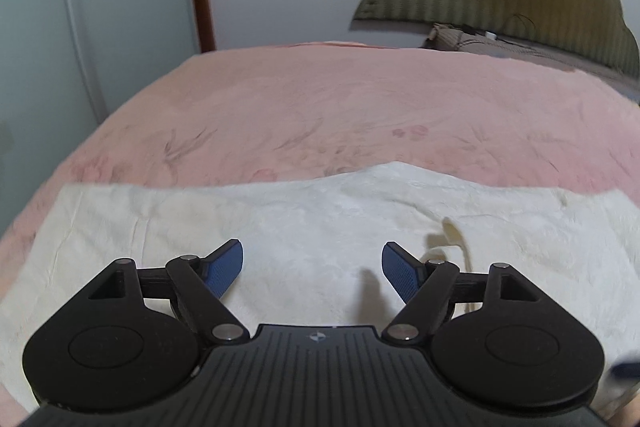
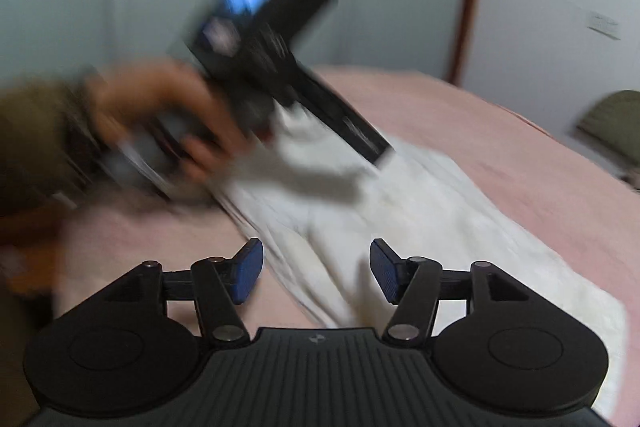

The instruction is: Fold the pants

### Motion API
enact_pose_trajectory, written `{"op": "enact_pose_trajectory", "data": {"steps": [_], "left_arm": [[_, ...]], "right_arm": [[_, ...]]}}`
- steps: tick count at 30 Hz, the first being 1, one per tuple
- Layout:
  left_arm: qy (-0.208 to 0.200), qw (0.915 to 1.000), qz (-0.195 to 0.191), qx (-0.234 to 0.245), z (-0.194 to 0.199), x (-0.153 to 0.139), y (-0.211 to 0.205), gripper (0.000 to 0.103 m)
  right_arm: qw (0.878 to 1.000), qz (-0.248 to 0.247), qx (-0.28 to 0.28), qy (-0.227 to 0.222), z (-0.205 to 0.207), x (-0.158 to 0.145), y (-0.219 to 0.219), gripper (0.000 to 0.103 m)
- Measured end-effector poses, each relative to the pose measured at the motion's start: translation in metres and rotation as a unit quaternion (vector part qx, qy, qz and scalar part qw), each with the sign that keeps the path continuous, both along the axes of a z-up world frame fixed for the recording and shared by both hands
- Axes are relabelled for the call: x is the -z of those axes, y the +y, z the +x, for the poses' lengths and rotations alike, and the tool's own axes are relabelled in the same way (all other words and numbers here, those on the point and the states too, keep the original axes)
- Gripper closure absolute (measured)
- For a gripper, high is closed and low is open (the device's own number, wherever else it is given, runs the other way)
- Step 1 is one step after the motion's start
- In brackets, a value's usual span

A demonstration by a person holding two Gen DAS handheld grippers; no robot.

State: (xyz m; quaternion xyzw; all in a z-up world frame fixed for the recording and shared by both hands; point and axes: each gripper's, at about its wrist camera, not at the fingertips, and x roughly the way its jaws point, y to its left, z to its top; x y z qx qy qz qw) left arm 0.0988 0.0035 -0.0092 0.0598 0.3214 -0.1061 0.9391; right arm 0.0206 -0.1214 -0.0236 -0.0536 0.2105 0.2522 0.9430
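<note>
The left claw (image 1: 313,269) hangs over the pants (image 1: 320,227). Its two blue pads are wide apart and hold nothing. The right claw (image 2: 316,269) is wide open too, with nothing in it, and sits over one end of the pants. From the right view, the left claw shows as a blurry black shape held in the person's hand (image 2: 172,115).

I think a fold is about to start, since neither claw has cloth yet. Next, each claw needs to go down to an edge of the pants and pinch it.

The pants are creamy white, soft and a bit wrinkly. They lie long and mostly flat across the pink bed (image 1: 320,107), with some folds near the right claw.
</note>
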Motion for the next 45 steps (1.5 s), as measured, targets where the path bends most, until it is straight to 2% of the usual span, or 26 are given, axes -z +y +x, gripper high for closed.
{"op": "enact_pose_trajectory", "data": {"steps": [2, 5, 8, 9, 10, 11, 12, 13, 14, 15, 17, 20, 23, 24, 26, 28, 30, 32, 33, 34, 38, 42, 44, 45], "left_arm": [[0.027, 0.9991, -0.03, 0.013, 0.003, 0.0, 0.002, 0.023], [0.076, 0.9918, -0.089, 0.05, 0.012, 0.001, 0.001, 0.026], [0.1, 0.9877, -0.103, 0.062, 0.022, 0.007, -0.008, 0.027], [0.107, 0.9862, -0.109, 0.063, 0.026, 0.01, -0.009, 0.031], [0.115, 0.9835, -0.123, 0.065, 0.03, 0.013, -0.01, 0.038], [0.124, 0.9801, -0.138, 0.069, 0.034, 0.015, -0.011, 0.04], [0.132, 0.9767, -0.153, 0.074, 0.037, 0.018, -0.011, 0.048], [0.138, 0.9739, -0.164, 0.075, 0.04, 0.02, -0.012, 0.068], [0.144, 0.972, -0.17, 0.074, 0.042, 0.022, -0.013, 0.073], [0.148, 0.9701, -0.177, 0.074, 0.043, 0.024, -0.013, 0.083], [0.134, 0.9731, -0.174, 0.069, 0.042, 0.025, -0.017, 0.1], [0.093, 0.9815, -0.152, 0.069, 0.036, 0.02, -0.024, 0.101], [0.028, 0.9889, -0.129, 0.068, 0.028, 0.01, -0.029, 0.103], [0.01, 0.9917, -0.112, 0.062, 0.027, 0.01, -0.031, 0.103], [0.016, 0.9951, -0.084, 0.049, 0.03, 0.011, -0.033, 0.103], [0.046, 0.9932, -0.101, 0.035, 0.033, 0.013, -0.025, 0.092], [0.058, 0.9917, -0.111, 0.029, 0.03, 0.011, -0.018, 0.09], [0.053, 0.9939, -0.089, 0.038, 0.022, 0.008, -0.019, 0.082], [0.045, 0.9951, -0.076, 0.046, 0.017, 0.006, -0.022, 0.071], [0.035, 0.9961, -0.061, 0.054, 0.011, 0.004, -0.026, 0.059], [-0.023, 0.9978, 0.011, 0.06, -0.007, 0.003, -0.044, 0.052], [-0.039, 0.9954, 0.064, 0.059, -0.008, 0.012, -0.056, 0.043], [-0.03, 0.9925, 0.098, 0.066, -0.004, 0.022, -0.062, 0.041], [-0.028, 0.9915, 0.109, 0.066, -0.004, 0.025, -0.063, 0.04]], "right_arm": [[0.998, 0.033, 0.053, 0.001, 0.009, -0.003, -0.015, 0.044], [0.992, -0.007, 0.122, 0.029, 0.025, 0.006, -0.016, 0.044], [0.995, -0.015, 0.089, 0.036, 0.019, 0.01, -0.007, 0.044], [0.996, -0.024, 0.076, 0.032, 0.016, 0.009, -0.002, 0.046], [0.996, -0.039, 0.071, 0.028, 0.015, 0.011, 0.004, 0.046], [0.995, -0.064, 0.075, 0.024, 0.016, 0.013, 0.011, 0.046], [0.993, -0.083, 0.086, 0.024, 0.017, 0.016, 0.016, 0.048], [0.991, -0.096, 0.094, 0.027, 0.019, 0.019, 0.02, 0.052], [0.99, -0.097, 0.095, 0.03, 0.021, 0.021, 0.021, 0.06], [0.99, -0.097, 0.096, 0.031, 0.025, 0.022, 0.022, 0.074], [0.988, -0.119, 0.101, 0.025, 0.029, 0.029, 0.029, 0.088], [0.986, -0.137, 0.1, 0.007, 0.021, 0.029, 0.038, 0.091], [0.988, -0.114, 0.102, -0.023, 0.011, 0.017, 0.038, 0.092], [0.989, -0.108, 0.099, -0.026, 0.009, 0.015, 0.038, 0.092], [0.99, -0.114, 0.088, -0.003, 0.012, 0.018, 0.04, 0.092], [0.986, -0.139, 0.085, 0.025, 0.014, 0.03, 0.043, 0.092], [0.986, -0.14, 0.091, 0.018, 0.008, 0.032, 0.044, 0.092], [0.986, -0.138, 0.092, 0.024, 0.003, 0.026, 0.043, 0.092], [0.987, -0.134, 0.089, 0.025, 0.001, 0.022, 0.042, 0.091], [0.988, -0.128, 0.086, 0.024, -0.002, 0.018, 0.04, 0.091], [0.995, -0.063, 0.069, 0.019, -0.01, 0.003, 0.025, 0.09], [0.997, 0.033, 0.068, 0.024, -0.01, -0.008, 0.002, 0.09], [0.994, 0.033, 0.097, 0.033, -0.006, -0.005, -0.002, 0.09], [0.992, 0.012, 0.117, 0.042, -0.003, -0.001, 0.0, 0.09]]}}
